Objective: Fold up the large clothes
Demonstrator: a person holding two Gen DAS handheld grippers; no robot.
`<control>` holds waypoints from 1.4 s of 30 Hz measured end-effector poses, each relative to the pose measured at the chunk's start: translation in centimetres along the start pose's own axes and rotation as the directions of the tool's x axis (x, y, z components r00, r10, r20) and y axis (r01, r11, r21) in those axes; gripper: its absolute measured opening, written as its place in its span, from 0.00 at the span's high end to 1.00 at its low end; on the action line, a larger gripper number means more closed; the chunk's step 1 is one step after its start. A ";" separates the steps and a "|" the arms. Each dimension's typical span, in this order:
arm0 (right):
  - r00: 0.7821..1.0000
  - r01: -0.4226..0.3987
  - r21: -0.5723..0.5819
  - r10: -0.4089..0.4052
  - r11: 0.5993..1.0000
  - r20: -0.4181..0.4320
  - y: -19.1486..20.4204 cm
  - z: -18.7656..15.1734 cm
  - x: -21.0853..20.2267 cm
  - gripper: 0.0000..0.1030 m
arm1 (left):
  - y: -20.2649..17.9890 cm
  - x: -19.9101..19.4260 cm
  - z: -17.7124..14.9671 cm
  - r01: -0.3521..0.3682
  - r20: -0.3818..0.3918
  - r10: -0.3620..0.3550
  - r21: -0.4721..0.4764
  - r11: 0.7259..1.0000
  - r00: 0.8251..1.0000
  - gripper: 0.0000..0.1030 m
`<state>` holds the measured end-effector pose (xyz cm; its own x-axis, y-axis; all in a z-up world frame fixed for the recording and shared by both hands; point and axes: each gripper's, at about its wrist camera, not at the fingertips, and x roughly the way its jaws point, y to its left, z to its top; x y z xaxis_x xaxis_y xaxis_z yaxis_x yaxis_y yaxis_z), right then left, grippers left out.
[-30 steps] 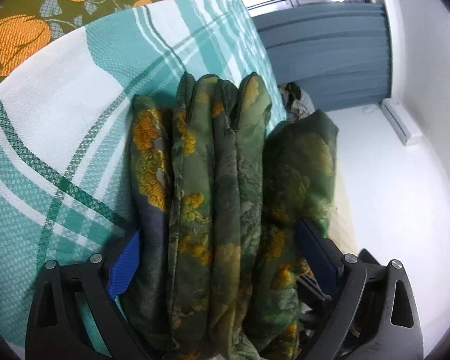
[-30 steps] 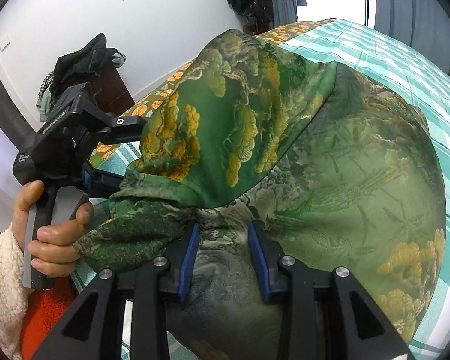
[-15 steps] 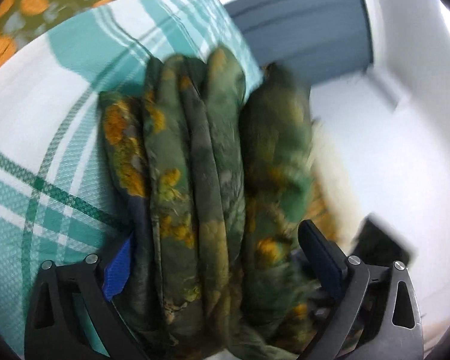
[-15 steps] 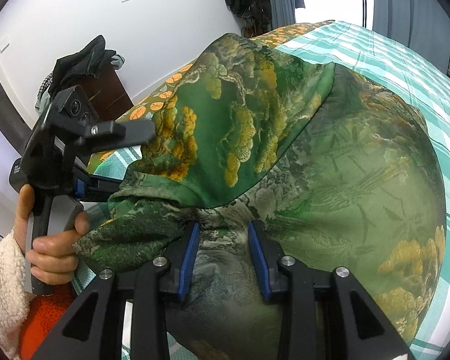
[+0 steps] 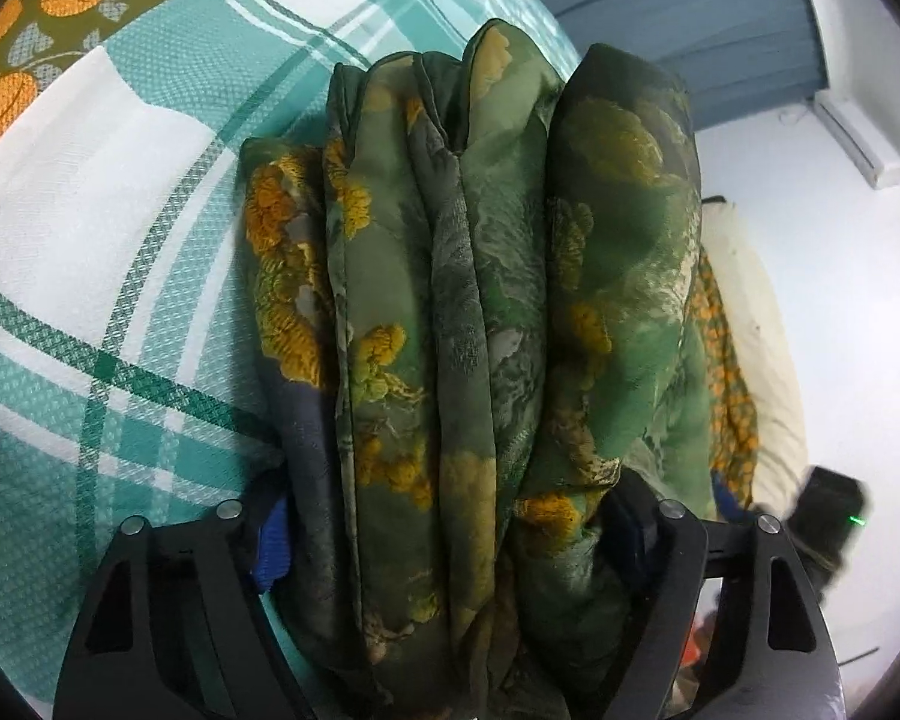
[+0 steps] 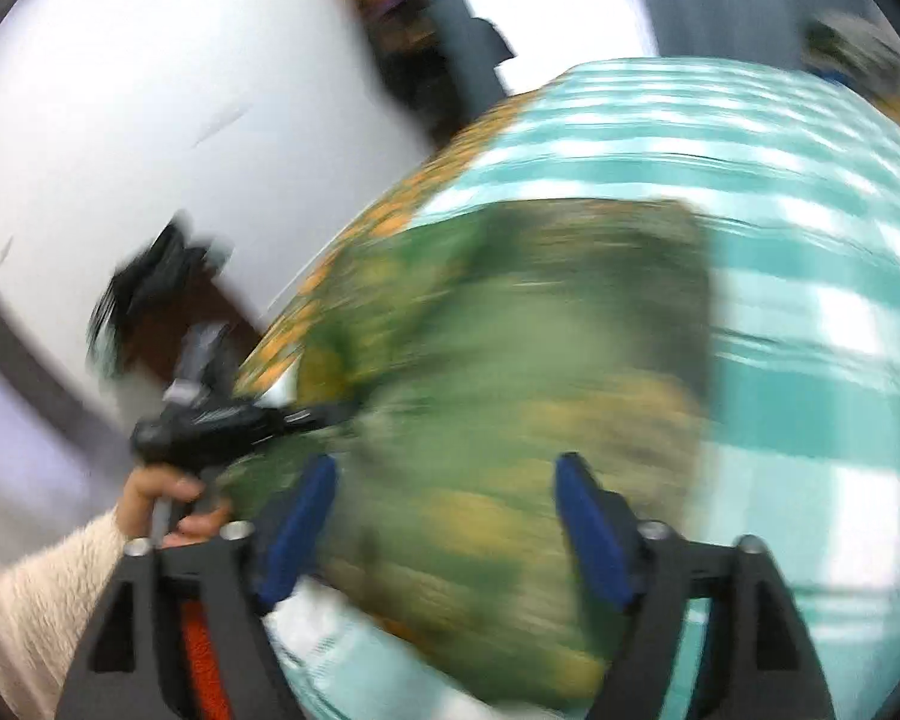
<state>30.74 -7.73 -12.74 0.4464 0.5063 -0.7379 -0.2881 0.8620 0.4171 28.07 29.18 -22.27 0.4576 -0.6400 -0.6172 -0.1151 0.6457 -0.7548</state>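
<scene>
My left gripper [image 5: 450, 540] straddles the stacked folds of the green-and-gold patterned silk garment [image 5: 468, 300] on the teal plaid bedspread [image 5: 90, 276] — jaws just narrowing to steady the bundle. My right gripper [image 6: 444, 522] has just sprung open, releasing it.

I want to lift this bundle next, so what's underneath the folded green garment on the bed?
The folded green garment rests on the teal-and-white checked sheet. Whatever lies directly beneath its folds is covered.
</scene>
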 end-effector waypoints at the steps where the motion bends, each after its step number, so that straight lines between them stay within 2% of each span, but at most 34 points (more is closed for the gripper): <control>1: 0.999 0.007 0.046 -0.005 0.999 -0.046 -1.9 -0.3 0.4 0.22 | -0.2 0.3 0.3 0.000 0.001 0.000 -0.001 1.000 1.000 0.20; 2: 0.996 0.010 0.086 -0.003 0.996 -0.087 -3.4 -0.7 1.0 0.22 | -0.6 0.8 0.7 -0.002 0.001 0.002 -0.001 1.000 1.000 0.19; 3: 0.991 -0.040 0.153 0.059 0.987 -0.121 -5.4 -1.3 1.9 0.21 | -0.6 1.0 1.0 -0.007 0.000 0.007 0.002 1.000 1.000 0.18; 5: 0.980 -0.128 0.221 0.158 0.967 -0.123 -6.8 -1.7 3.0 0.23 | -1.0 1.3 1.1 -0.016 -0.002 0.016 -0.003 1.000 1.000 0.16; 6: 0.969 -0.175 0.252 0.211 0.952 -0.125 -7.2 -1.4 4.0 0.23 | -1.0 1.5 1.5 -0.021 -0.007 0.021 -0.007 1.000 1.000 0.10; 8: 0.955 -0.211 0.289 0.260 0.934 -0.143 -7.5 -0.8 5.8 0.23 | -1.6 3.8 2.7 -0.021 -0.023 0.020 -0.015 1.000 1.000 0.00; 10: 0.951 -0.205 0.328 0.267 0.922 -0.157 -7.8 0.0 7.9 0.23 | -2.5 4.9 3.4 -0.045 -0.028 0.044 -0.019 0.999 0.999 0.00; 12: 0.954 -0.187 0.300 0.245 0.935 -0.170 -7.5 0.4 8.5 0.23 | -3.4 5.4 3.8 -0.075 -0.021 0.075 -0.017 0.997 0.997 0.04; 13: 0.962 -0.166 0.244 0.211 0.955 -0.173 -6.9 0.6 8.1 0.25 | -3.8 5.3 3.8 -0.082 -0.015 0.082 -0.008 0.997 0.997 0.18; 14: 0.968 -0.151 0.199 0.185 0.968 -0.168 -6.2 0.7 7.7 0.29 | -4.6 5.0 3.8 -0.080 -0.006 0.080 -0.003 0.997 0.997 0.24; 16: 0.979 -0.131 0.127 0.148 0.983 -0.141 -4.9 0.7 6.4 0.33 | -6.1 4.1 3.4 -0.074 0.024 0.073 0.020 0.997 0.997 0.41; 20: 0.990 -0.128 0.026 0.129 0.991 -0.050 -2.8 1.1 3.9 0.34 | -10.4 2.1 2.9 -0.084 0.094 0.074 0.104 0.991 0.993 0.44; 23: 0.989 -0.146 -0.009 0.146 0.989 0.022 -2.6 3.1 2.1 0.34 | -13.3 2.3 3.7 -0.075 0.133 0.056 0.143 0.987 0.990 0.44; 27: 0.981 -0.176 -0.020 0.177 0.984 0.075 -4.6 7.0 2.1 0.34 | -17.1 4.3 8.4 -0.081 0.170 0.048 0.194 0.978 0.984 0.44; 32: 0.977 -0.184 -0.002 0.183 0.983 0.110 -9.5 12.6 5.2 0.34 | -19.6 9.2 15.0 -0.120 0.177 0.080 0.225 0.967 0.981 0.44; 35: 0.975 -0.209 0.053 0.204 0.977 0.085 -13.0 15.7 8.3 0.34 | -19.0 12.4 17.8 -0.164 0.168 0.129 0.220 0.962 0.977 0.39; 38: 0.977 -0.210 0.165 0.213 0.964 0.001 -17.0 16.7 12.3 0.33 | -15.3 15.8 18.3 -0.210 0.100 0.198 0.135 0.968 0.975 0.23; 39: 0.974 -0.214 0.206 0.225 0.955 -0.032 -18.1 16.5 13.6 0.31 | -14.4 16.3 18.0 -0.213 0.095 0.203 0.109 0.971 0.974 0.13; 40: 0.969 -0.224 0.244 0.243 0.944 -0.052 -19.0 15.9 14.5 0.22 | -13.8 16.2 17.5 -0.199 0.113 0.187 0.099 0.975 0.976 0.07; 41: 0.965 -0.239 0.258 0.258 0.936 -0.041 -19.4 15.5 14.6 0.16 | -13.4 15.6 17.0 -0.187 0.137 0.173 0.098 0.978 0.975 0.06; 42: 0.964 -0.251 0.256 0.266 0.934 -0.025 -19.5 15.2 14.3 0.15 | -13.3 14.8 16.4 -0.182 0.158 0.165 0.098 0.979 0.974 0.04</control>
<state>55.62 -16.89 -23.32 0.3328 0.7161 -0.6135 -0.1637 0.6846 0.7103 50.78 17.95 -17.69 0.5659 -0.4508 -0.6903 -0.1095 0.7888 -0.6049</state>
